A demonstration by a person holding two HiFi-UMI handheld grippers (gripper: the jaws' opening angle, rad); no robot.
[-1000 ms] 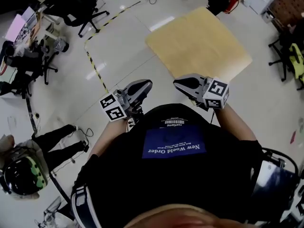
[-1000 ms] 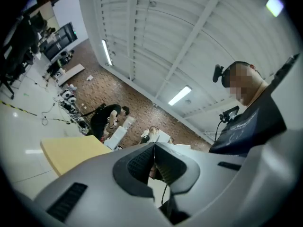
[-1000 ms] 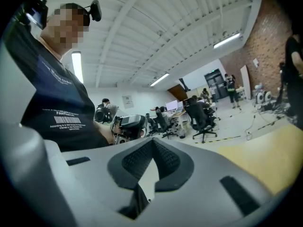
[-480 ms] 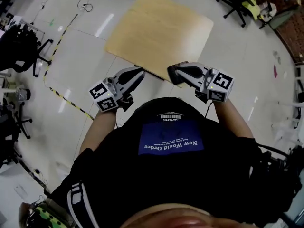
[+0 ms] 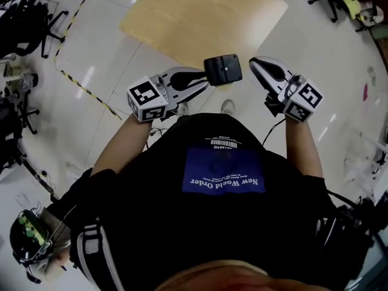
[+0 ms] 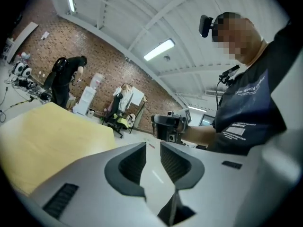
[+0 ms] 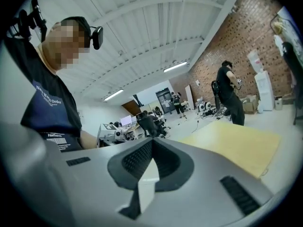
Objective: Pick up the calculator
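- Seen from the head camera, a person in a black shirt (image 5: 212, 235) stands on a glossy pale floor (image 5: 339, 53) and holds a gripper in each hand at chest height.
- The left gripper (image 5: 203, 82) points across towards the right gripper (image 5: 254, 62); the two tips are near each other but apart.
- The left gripper's jaws have just been opening: a narrow gap shows between the dark ribbed pads (image 6: 132, 162), with only floor visible through it.
- The right gripper's jaws are pressed together, and nothing is caught in them.
- The calculator cannot be made out for certain in any view.
- A small dark square thing (image 5: 222, 70) with rounded corners shows just past the left gripper's tip; what it is cannot be told.
- Beyond the grippers stands a light wooden table top (image 5: 200, 11), plain and bare on the part in view.
- Yellow-and-black hazard tape (image 5: 91, 95) runs across the floor on the left, near black office chairs (image 5: 24, 23).
- The gripper views show a red brick wall (image 6: 94, 65) and a white beamed ceiling (image 6: 142, 18) with strip lights (image 6: 159, 49).
- A second person in dark clothes (image 6: 64, 79) stands by the far end of the table.
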